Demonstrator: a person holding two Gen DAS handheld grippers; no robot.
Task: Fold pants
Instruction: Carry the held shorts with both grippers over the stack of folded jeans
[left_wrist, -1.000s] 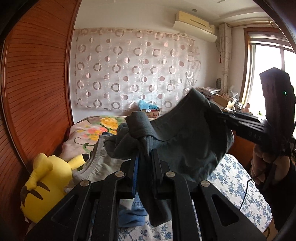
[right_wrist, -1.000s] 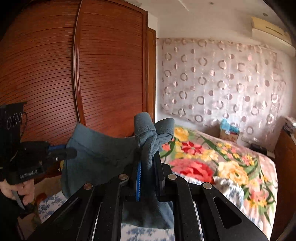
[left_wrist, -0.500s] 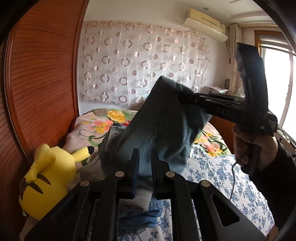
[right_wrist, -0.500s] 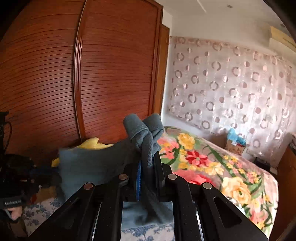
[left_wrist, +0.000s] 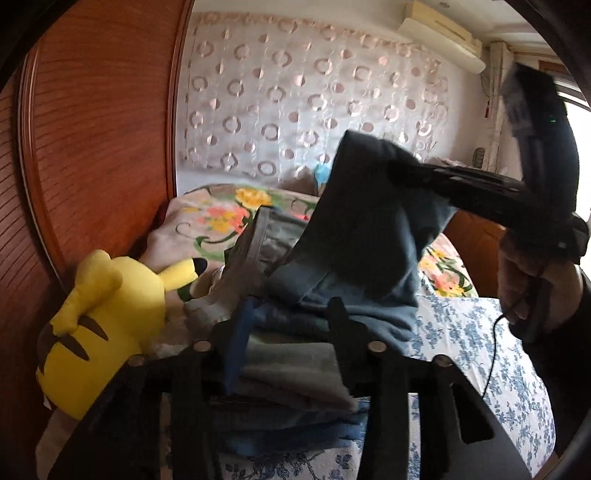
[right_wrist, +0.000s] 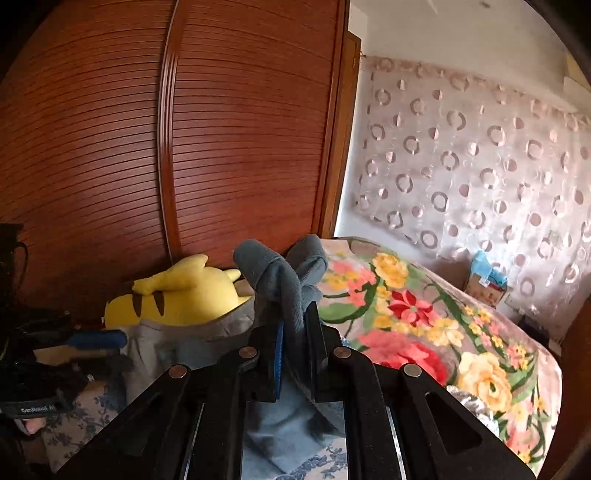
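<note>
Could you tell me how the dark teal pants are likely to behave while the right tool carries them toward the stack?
The dark teal fabric pants will probably stay floppy: they drape and sag below the right tool. The bunched cloth above the fingers suggests a soft, fairly secure pinch. Once released, they may slump unevenly on the stack of folded clothes.

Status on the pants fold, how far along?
Done: the dark blue-grey pants look folded and rest partly on the stack of folded clothes on the bed. In hand: left gripper is open; right gripper clamps one bunched end. Left: lower that end, release, tidy the pile.
</note>
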